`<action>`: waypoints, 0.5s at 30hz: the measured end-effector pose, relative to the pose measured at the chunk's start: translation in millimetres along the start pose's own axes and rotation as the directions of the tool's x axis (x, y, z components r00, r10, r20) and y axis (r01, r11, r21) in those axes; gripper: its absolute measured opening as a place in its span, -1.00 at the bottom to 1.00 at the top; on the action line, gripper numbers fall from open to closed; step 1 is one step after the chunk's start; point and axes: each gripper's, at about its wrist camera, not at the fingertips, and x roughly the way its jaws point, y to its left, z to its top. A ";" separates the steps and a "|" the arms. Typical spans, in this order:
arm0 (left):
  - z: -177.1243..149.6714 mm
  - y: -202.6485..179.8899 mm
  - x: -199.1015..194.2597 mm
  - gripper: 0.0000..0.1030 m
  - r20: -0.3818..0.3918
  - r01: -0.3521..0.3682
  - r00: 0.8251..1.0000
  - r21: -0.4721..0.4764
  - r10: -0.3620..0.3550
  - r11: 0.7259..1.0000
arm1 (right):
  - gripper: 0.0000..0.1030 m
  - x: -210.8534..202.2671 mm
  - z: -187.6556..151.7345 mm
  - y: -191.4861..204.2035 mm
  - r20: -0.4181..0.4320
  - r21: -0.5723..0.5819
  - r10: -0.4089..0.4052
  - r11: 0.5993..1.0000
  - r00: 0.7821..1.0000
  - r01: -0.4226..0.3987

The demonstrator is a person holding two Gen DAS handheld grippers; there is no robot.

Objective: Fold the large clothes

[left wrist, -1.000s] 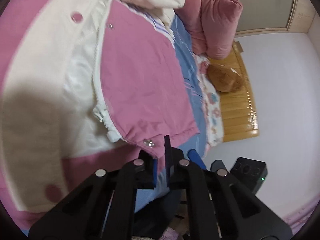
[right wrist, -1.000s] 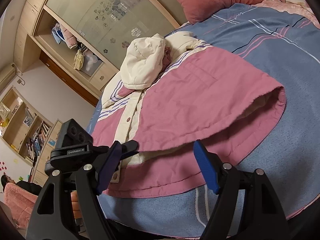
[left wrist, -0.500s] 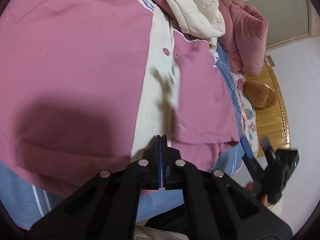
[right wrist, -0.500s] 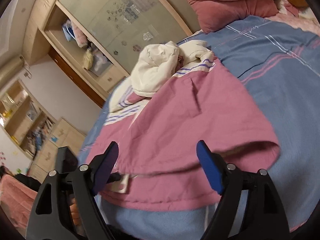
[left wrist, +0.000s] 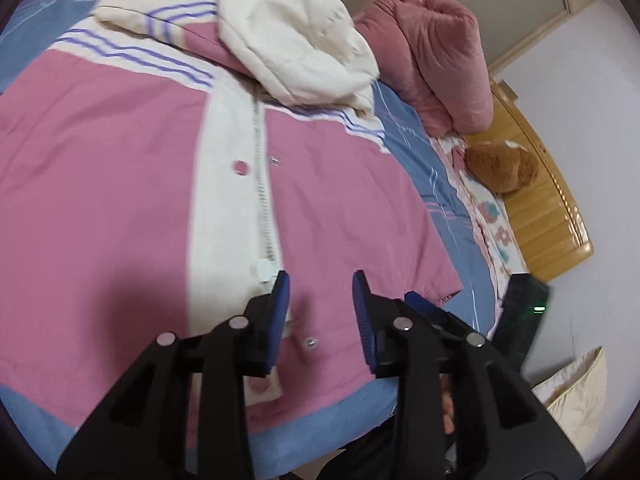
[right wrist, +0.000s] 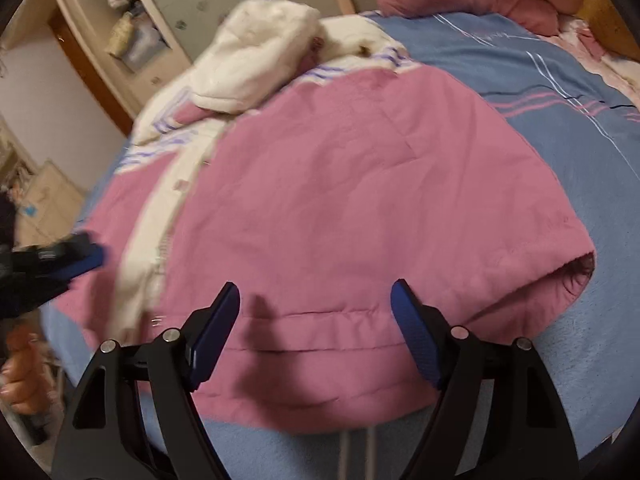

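A large pink and cream hooded jacket lies spread front-up on the bed, its cream hood at the far end and its zipper running down the middle. It also shows in the right wrist view. My left gripper is open and empty just above the jacket's hem by the zipper's lower end. My right gripper is open and empty over the hem of the jacket's right panel. The left gripper also shows at the left edge of the right wrist view.
The blue striped bedspread lies under the jacket. Pink pillows and a brown plush toy sit by the wooden headboard. A black device stands beside the bed. Wardrobe shelves stand beyond the bed.
My left gripper held the jacket's right front panel, laid it shut over the zipper, then opened and let go. The right gripper stayed open and moved closer over the hem.
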 end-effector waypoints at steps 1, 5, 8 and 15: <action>0.4 -2.8 3.8 -0.24 -0.009 -0.002 1.000 0.012 0.002 1.000 | 0.52 -7.0 -0.3 -3.3 0.023 0.023 0.014 1.000 1.000 -0.015; 3.1 -23.1 36.2 -0.22 -0.070 0.029 0.997 0.048 -0.026 0.998 | 0.52 -45.7 16.5 -29.5 0.193 0.146 -0.036 0.989 0.980 0.007; 2.3 -31.2 64.0 -0.22 -0.139 0.028 0.990 0.070 -0.018 0.997 | 0.52 -58.3 24.1 -57.2 0.221 0.242 -0.141 0.966 0.965 0.086; -3.4 0.1 88.7 -0.81 -0.194 -0.032 0.981 -0.006 0.031 0.999 | 0.52 -35.9 15.5 -111.2 0.091 0.408 -0.166 0.906 0.982 0.116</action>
